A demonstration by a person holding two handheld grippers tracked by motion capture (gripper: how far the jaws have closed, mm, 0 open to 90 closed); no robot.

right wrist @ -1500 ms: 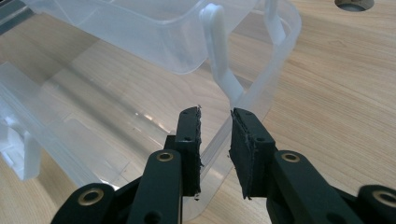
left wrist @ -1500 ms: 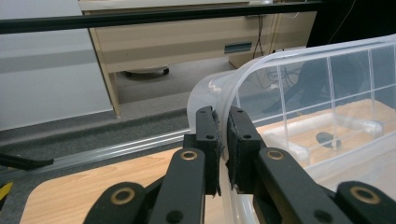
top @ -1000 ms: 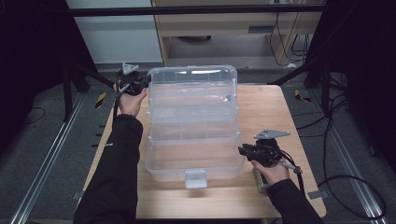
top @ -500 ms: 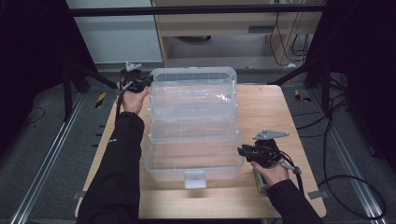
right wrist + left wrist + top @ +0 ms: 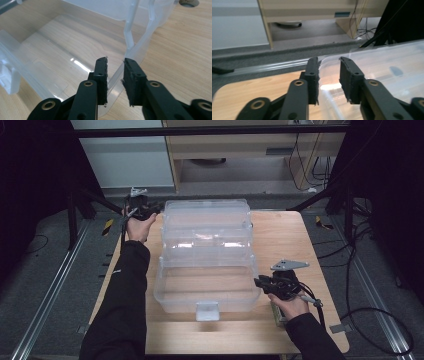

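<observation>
Clear plastic box (image 5: 207,255): light, thin-walled, flexy, slick; grab rims. Left tool (image 5: 329,77) just opening, far lid edge between its jaws, released. Right tool (image 5: 115,76) clenched on near wall.

Plastic box (image 5: 206,255) on table (image 5: 280,235), left gripper (image 5: 150,211) behind-left, right gripper (image 5: 260,283) front-right

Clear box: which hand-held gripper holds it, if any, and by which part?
The right hand-held gripper straddles the near right rim of the clear box; whether it clamps cannot be told. The left hand-held gripper straddles the far left corner, jaws just opened, not gripping.
</observation>
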